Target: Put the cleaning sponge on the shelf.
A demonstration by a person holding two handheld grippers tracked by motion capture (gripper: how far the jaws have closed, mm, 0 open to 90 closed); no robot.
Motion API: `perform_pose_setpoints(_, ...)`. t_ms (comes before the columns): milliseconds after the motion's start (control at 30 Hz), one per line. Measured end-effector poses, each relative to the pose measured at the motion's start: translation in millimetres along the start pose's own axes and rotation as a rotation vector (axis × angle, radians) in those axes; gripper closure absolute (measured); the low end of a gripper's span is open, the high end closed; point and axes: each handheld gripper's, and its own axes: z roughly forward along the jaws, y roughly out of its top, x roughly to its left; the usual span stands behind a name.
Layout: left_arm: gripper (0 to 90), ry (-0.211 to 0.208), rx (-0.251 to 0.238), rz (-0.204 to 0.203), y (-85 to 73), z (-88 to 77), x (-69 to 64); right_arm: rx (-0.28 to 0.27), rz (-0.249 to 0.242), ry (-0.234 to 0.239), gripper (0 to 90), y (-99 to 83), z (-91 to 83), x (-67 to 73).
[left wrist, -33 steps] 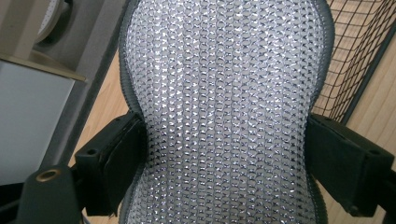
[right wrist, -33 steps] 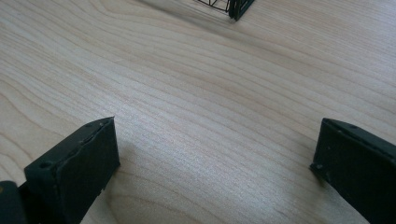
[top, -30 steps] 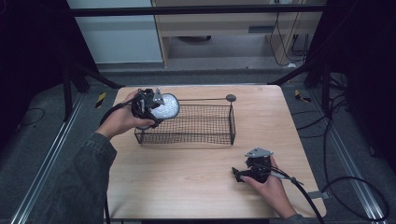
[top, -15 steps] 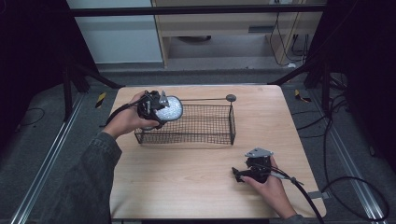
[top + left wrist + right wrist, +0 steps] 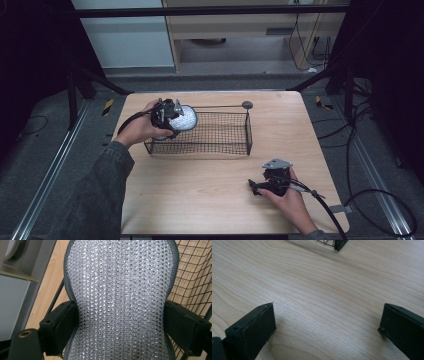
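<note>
A round, silvery woven-mesh pad with a grey rim (image 5: 184,118) (image 5: 120,285) is pinched at its sides by my left gripper (image 5: 175,116) (image 5: 120,313), which is shut on it. The pad hangs at the left end of a black wire basket (image 5: 225,146) (image 5: 192,277), about level with its rim. My right gripper (image 5: 253,187) (image 5: 327,322) rests low over the bare wood at the front right of the table. Its jaws stand wide open with nothing between them, pointing toward the basket, whose corner (image 5: 337,243) shows far ahead.
The basket stands on a light wooden table (image 5: 200,200) and carries a thin rod with a round knob (image 5: 247,104) along its far rim. Black cables trail from both grippers; dark floor and metal rails surround the table.
My left hand has carried the mesh pad to the right and slightly down, from beside the basket's far left corner to over its left end. The right hand has stayed still.
</note>
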Motion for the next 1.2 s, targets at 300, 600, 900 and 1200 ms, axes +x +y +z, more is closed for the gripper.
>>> perform_pose_setpoints(300, 14.2, -0.008, 0.006, -0.001, 0.2, 8.3, -0.3, -0.002, 0.001, -0.001, 0.5, -0.3, -0.1, 0.1)
perform_pose_setpoints(600, 8.4, -0.032, -0.023, -0.044, 0.5, 9.7, 1.9, -0.002, 0.002, -0.002, 0.4, -0.4, -0.1, 0.3)
perform_pose_setpoints(900, 3.9, -0.045, -0.037, -0.060, 0.9, 10.5, 0.0, -0.002, 0.003, -0.003, 0.4, -0.4, -0.2, 0.3)
perform_pose_setpoints(1200, 4.3, -0.060, -0.053, -0.052, 2.1, 9.6, -1.7, -0.001, 0.000, -0.004, 0.4, -0.4, -0.2, 0.3)
